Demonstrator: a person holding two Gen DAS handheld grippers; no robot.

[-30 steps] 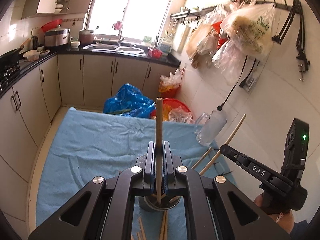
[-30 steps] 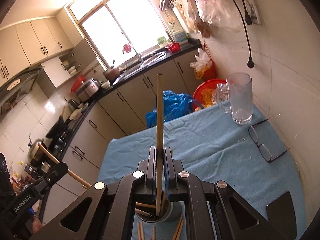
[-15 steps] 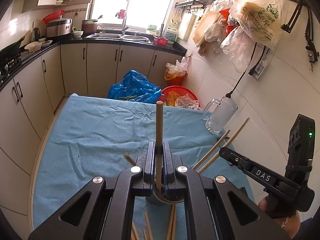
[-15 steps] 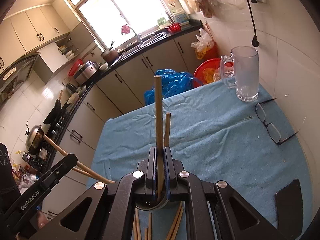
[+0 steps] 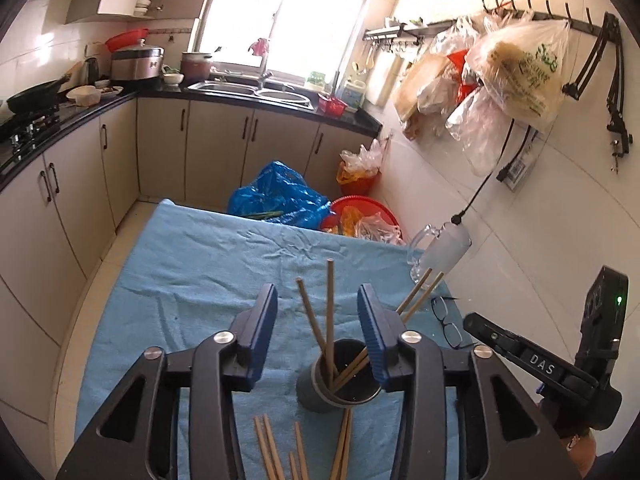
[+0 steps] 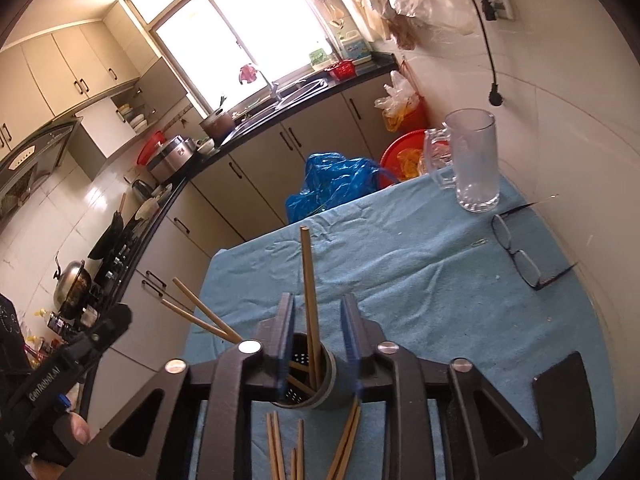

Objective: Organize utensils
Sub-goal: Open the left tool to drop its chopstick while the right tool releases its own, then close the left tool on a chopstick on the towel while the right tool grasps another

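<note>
A dark grey cylindrical holder (image 5: 338,384) stands on the blue cloth and holds several wooden chopsticks (image 5: 329,312). My left gripper (image 5: 318,328) is open just above it, jaws wide on either side of the sticks. My right gripper (image 6: 316,336) is also open over the same holder (image 6: 308,380), with one upright chopstick (image 6: 308,280) loose between its jaws. More chopsticks (image 5: 272,448) lie flat on the cloth in front of the holder; they also show in the right wrist view (image 6: 280,444).
A glass mug (image 6: 474,164) and black glasses (image 6: 520,258) are on the table's (image 6: 420,264) far right by the wall. A dark flat object (image 6: 568,396) lies near the right edge. Kitchen cabinets, a blue bag (image 5: 280,198) and red basin (image 5: 360,216) lie beyond.
Both grippers were shut on a chopstick held upright over the holder. Both have opened, and the chopsticks now stand in the holder.
</note>
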